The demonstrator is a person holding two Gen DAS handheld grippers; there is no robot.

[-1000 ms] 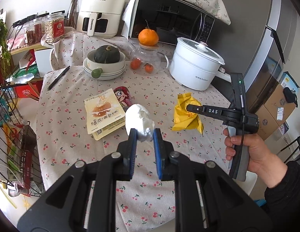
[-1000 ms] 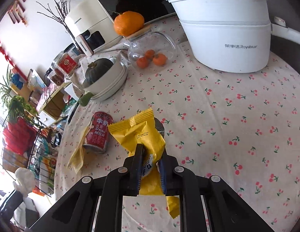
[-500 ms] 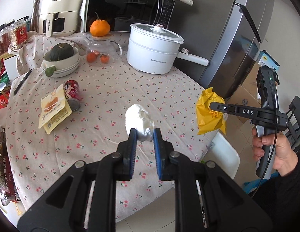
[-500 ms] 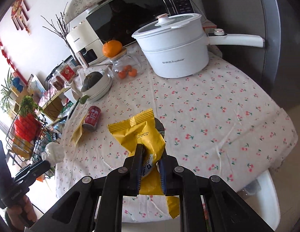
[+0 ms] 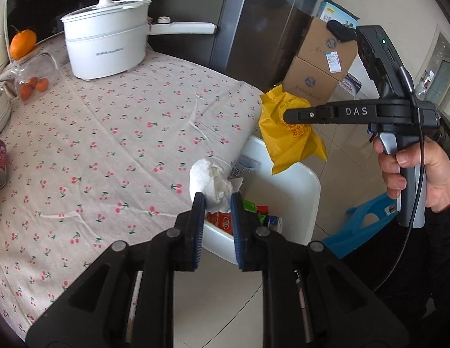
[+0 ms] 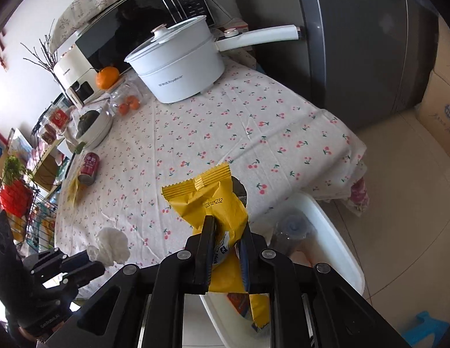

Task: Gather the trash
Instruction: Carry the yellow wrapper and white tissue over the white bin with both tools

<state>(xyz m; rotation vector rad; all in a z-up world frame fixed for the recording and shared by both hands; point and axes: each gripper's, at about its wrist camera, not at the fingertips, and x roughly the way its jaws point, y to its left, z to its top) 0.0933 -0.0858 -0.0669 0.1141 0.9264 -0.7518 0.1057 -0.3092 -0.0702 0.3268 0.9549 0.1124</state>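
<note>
My left gripper (image 5: 216, 200) is shut on a crumpled white tissue (image 5: 209, 181), held over the table's near edge just above a white trash bin (image 5: 288, 179) on the floor. My right gripper (image 6: 227, 233) is shut on a yellow snack wrapper (image 6: 213, 200); in the left wrist view that wrapper (image 5: 288, 130) hangs over the bin's far side. The bin (image 6: 335, 237) holds several colourful scraps. A red drink can (image 6: 90, 168) and a yellow packet (image 6: 72, 187) lie on the cherry-print tablecloth (image 5: 108, 133).
A white electric pot (image 5: 108, 43) with a long handle, a glass jar of small oranges (image 5: 33, 78), a bowl with a squash (image 6: 92, 121) and a microwave (image 6: 143, 23) crowd the table's back. Cardboard boxes (image 5: 320, 61), a grey fridge (image 6: 355, 43) and a blue stool (image 5: 361, 223) surround the bin.
Both grippers swung from over the table's middle to its right edge, above the white bin, each still holding its piece. The can and yellow packet slid to the left of view.
</note>
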